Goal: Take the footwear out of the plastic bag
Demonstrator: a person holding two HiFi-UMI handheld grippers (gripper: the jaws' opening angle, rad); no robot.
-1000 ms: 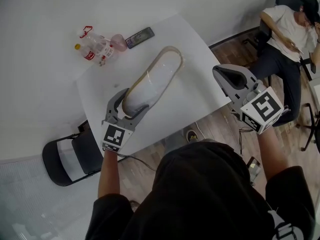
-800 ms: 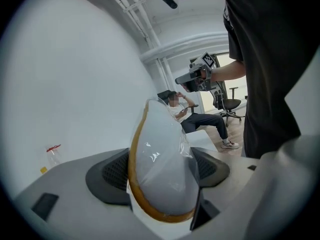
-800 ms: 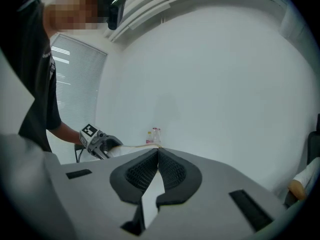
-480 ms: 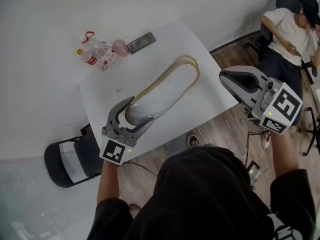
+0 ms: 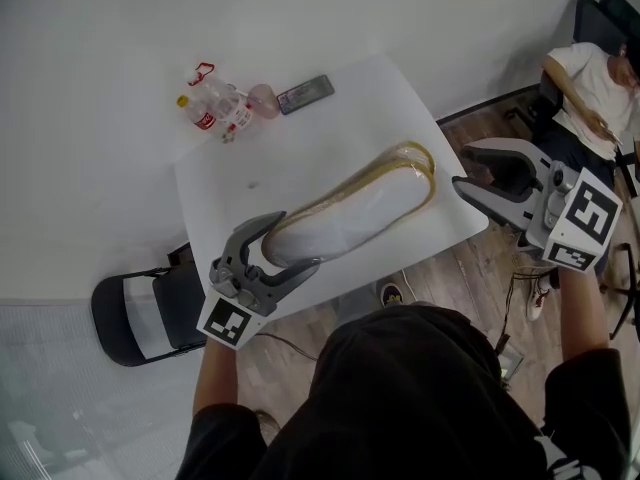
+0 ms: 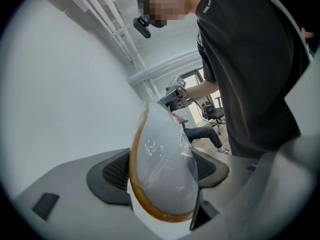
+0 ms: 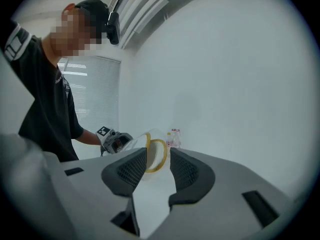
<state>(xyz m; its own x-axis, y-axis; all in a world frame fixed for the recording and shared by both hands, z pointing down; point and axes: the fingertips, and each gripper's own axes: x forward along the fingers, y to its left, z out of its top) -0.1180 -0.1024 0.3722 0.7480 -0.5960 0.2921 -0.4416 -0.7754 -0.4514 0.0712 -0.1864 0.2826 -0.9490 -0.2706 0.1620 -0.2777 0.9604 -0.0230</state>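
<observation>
A white slipper with a yellowish sole [image 5: 350, 208] sits inside a clear plastic bag and hangs tilted above the white table [image 5: 240, 183]. My left gripper [image 5: 290, 243] is shut on its near end; in the left gripper view the bagged slipper [image 6: 162, 169] fills the gap between the pads. My right gripper [image 5: 462, 166] stands just off the slipper's far end, apart from it. Its jaws have just been opening and nothing lies between them. In the right gripper view [image 7: 158, 152] the bag's far end [image 7: 142, 138] shows beyond the fingertips.
Plastic bottles [image 5: 220, 108] and a dark flat device [image 5: 305, 93] lie at the table's far corner. A black chair [image 5: 135, 318] stands left of the table. A person [image 5: 600, 88] sits at the right on the wooden floor side.
The left gripper has lifted the bagged slipper and swung its far end to the right. The right gripper, shut before, now stands open and has shifted right.
</observation>
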